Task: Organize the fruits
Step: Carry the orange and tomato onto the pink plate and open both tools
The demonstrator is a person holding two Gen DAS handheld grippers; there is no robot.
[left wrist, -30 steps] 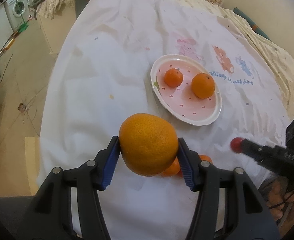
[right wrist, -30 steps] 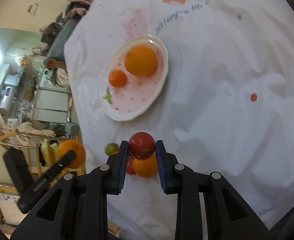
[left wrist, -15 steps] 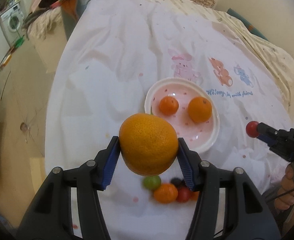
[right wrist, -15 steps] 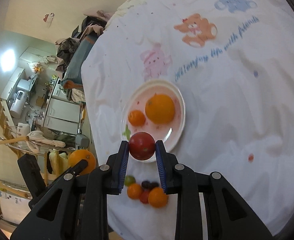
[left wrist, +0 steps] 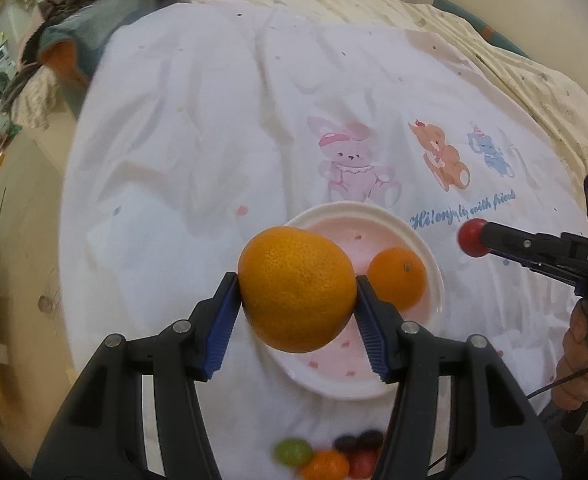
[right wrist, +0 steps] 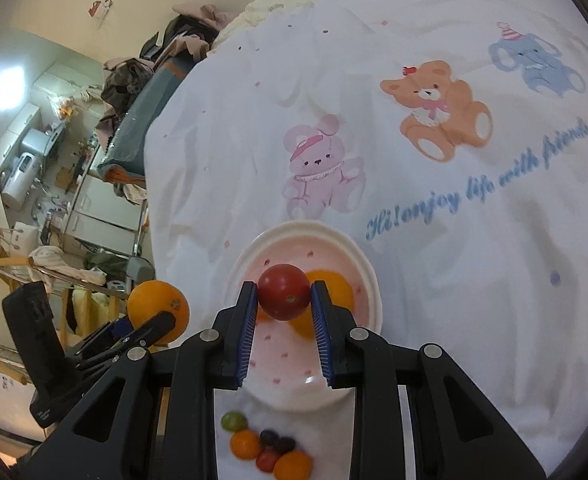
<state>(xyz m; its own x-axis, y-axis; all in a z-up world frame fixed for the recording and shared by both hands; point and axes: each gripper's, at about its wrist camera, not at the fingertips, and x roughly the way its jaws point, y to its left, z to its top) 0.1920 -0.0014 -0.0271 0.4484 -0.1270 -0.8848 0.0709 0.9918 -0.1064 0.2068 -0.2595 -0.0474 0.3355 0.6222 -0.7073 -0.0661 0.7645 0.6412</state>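
My left gripper point(left wrist: 297, 298) is shut on a large orange point(left wrist: 297, 289) and hangs over the near left part of a white and pink plate point(left wrist: 433, 276). One smaller orange point(left wrist: 397, 277) lies on that plate; a second is hidden behind the held fruit. My right gripper point(right wrist: 284, 300) is shut on a red tomato point(right wrist: 284, 297) above the same plate point(right wrist: 367, 276), where an orange point(right wrist: 335, 286) shows behind it. In the right wrist view the left gripper's orange point(right wrist: 158, 310) appears at the left; in the left wrist view the tomato point(left wrist: 473, 237) appears at the right.
A small heap of loose fruit point(right wrist: 266, 446), green, orange, red and dark, lies on the white cartoon-print cloth point(right wrist: 433, 140) just in front of the plate. The table's left edge drops to the floor. A hand point(left wrist: 581, 356) holds the right gripper's handle.
Both grippers have travelled forward over the table with their fruit still held. The plate has come close under them, and the loose fruit heap now lies behind the fingertips.
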